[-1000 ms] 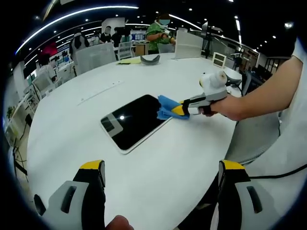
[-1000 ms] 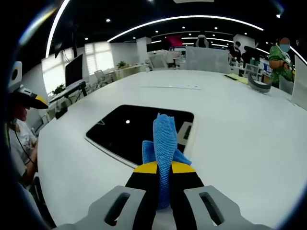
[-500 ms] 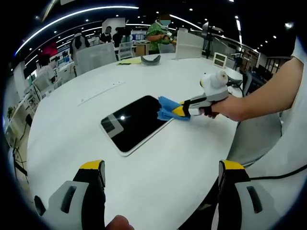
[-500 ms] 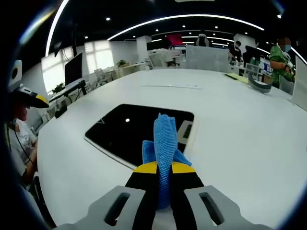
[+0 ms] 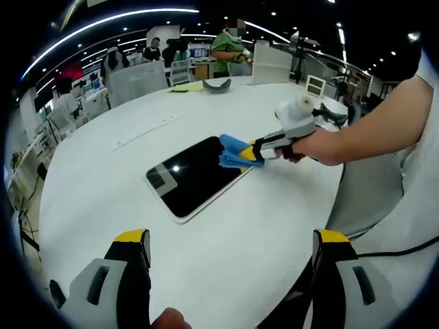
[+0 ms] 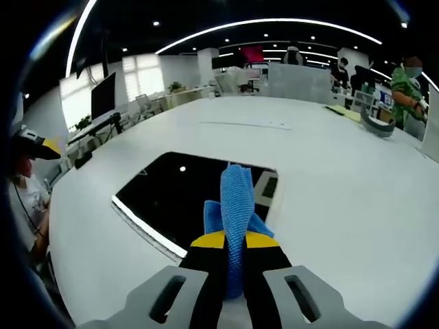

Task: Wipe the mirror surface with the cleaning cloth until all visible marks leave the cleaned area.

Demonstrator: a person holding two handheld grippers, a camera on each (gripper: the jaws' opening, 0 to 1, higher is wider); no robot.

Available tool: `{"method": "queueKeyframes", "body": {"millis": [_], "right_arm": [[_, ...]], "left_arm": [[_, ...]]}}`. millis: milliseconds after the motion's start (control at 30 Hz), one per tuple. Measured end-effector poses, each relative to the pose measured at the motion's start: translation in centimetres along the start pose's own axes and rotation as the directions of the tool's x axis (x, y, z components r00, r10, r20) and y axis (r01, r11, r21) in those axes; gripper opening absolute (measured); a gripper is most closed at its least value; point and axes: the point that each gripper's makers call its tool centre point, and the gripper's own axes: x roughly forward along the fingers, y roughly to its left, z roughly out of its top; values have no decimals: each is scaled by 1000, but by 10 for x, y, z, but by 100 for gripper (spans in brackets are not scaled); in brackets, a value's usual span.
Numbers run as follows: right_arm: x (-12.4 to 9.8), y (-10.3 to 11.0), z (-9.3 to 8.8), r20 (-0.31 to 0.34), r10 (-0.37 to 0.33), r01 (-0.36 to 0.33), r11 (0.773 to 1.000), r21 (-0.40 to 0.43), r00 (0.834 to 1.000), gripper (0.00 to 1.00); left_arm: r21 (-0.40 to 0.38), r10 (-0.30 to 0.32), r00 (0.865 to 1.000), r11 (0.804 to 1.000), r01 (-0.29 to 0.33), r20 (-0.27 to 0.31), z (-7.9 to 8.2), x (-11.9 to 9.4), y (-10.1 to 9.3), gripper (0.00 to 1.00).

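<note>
One tool (image 6: 234,247) grips the cloth (image 6: 236,199) over the mirror (image 6: 185,195).

Open-plan office, long ceiling light strips (image 6: 274,24), far desks with monitors (image 6: 104,101), big white table (image 5: 226,233), people standing far off (image 5: 230,48)

My left gripper (image 5: 230,264) hangs with its jaws wide apart, gripping nothing. My right gripper (image 6: 234,241) has its jaws pinched together, and my hand (image 5: 306,145) reaches forward gripping it.
</note>
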Motion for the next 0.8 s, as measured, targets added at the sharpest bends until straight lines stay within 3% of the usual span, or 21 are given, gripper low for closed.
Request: {"method": "queueKeyframes", "body": {"millis": [800], "right_arm": [[43,-11,30,-20,29,-30,998,-59,999,3]], "left_arm": [[-3,10,1000,1000,-10,-7,6,11,16,99]]}}
